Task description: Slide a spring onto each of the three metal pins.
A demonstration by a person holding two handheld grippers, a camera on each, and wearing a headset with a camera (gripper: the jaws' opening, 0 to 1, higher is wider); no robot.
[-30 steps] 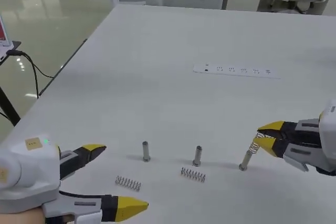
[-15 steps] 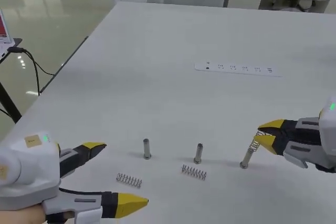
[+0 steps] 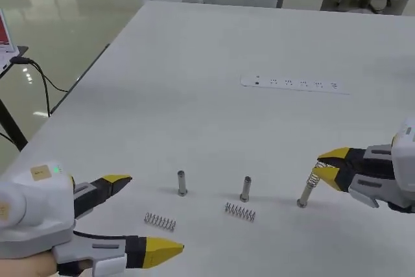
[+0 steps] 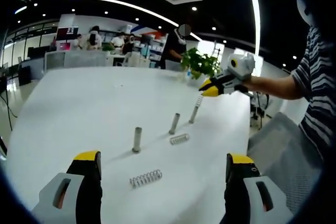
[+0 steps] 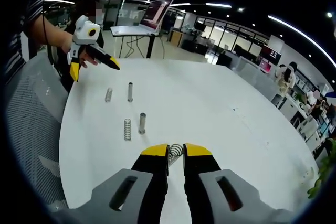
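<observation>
My right gripper point(image 3: 326, 168) pinches a spring point(image 3: 314, 178) at the rightmost pin's point(image 3: 303, 196) top, near the table's point(image 3: 194, 82) front edge; my left gripper point(image 3: 155, 213) hangs wide open.

Two springs point(image 3: 159, 222) flat beside two upright pins point(image 3: 181, 183)

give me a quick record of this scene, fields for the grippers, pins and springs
left gripper: open, holding nothing
right gripper: shut on held spring
held spring: at the top end of the right pin
right pin: tilted
left pin: upright, bare
middle pin: upright, bare
first loose spring: lying on table, near left pin
second loose spring: lying near middle pin
</observation>
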